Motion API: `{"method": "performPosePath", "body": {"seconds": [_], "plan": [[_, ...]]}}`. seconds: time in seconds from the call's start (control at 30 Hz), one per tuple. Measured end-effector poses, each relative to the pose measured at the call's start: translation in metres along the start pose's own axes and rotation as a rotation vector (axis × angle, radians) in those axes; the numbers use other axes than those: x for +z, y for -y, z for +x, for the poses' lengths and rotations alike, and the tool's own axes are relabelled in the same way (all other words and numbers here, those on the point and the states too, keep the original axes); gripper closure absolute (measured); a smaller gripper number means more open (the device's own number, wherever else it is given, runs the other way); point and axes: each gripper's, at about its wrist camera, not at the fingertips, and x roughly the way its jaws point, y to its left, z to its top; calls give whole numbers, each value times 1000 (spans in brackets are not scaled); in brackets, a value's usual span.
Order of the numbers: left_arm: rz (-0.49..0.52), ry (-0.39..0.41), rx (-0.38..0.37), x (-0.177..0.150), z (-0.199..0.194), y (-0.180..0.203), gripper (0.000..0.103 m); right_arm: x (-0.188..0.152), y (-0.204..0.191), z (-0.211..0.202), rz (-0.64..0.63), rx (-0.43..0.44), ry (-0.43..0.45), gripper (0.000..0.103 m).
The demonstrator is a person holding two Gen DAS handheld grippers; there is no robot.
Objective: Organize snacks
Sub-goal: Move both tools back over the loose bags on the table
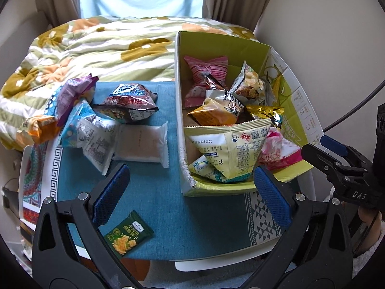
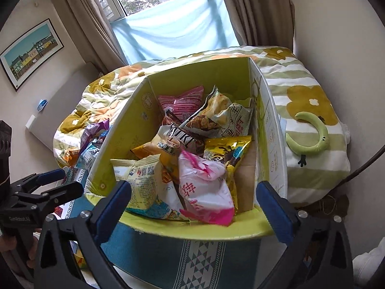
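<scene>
**Snacks in the Box and on the Cloth**

My left tongs (image 1: pixel 190 192) were wide open and held nothing. They hung over the blue cloth (image 1: pixel 156 204) on the surface, with the near left corner of the box (image 1: pixel 179 125) between the two blue pads.

My right tongs (image 2: pixel 193 207) were wide open too, and empty. They hung at the near edge of the box, right in front of the snacks inside it.

The box was green inside and stood on the right part of the cloth. It was full of snack bags. A pale yellow bag (image 1: pixel 228 149) lay at the front, and a pink and white bag (image 2: pixel 204 187) lay just beside it. A gold bag (image 2: pixel 226 151) and a pink striped bag (image 1: pixel 207 72) sat farther back.

More snacks lay on the cloth, left of the box. A clear white pack (image 1: pixel 142 144) lay near a dark bag (image 1: pixel 130 103), and a heap of blue, purple and orange bags (image 1: pixel 72 110) sat at the far left. A small green pack (image 1: pixel 128 236) lay alone near my left tongs.

Behind the surface was a bed (image 1: pixel 96 45) with a flower blanket.
</scene>
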Motion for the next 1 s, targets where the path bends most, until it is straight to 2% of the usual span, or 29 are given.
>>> {"method": "performPosePath", "body": {"seconds": [0.27, 0.53, 0.73, 1.0], "plan": [[-5, 50, 11, -2, -20, 2, 1, -3, -5, -15, -24, -4, -14, 0], [-60, 113, 70, 0, -51, -28, 1, 20, -27, -25, -66, 52, -14, 0], [-141, 135, 134, -4, -74, -74, 1, 40, -63, -30, -124, 105, 31, 0], [-224, 158, 195, 3, -91, -165, 1, 77, -134, -6, -214, 163, 37, 0]]}}
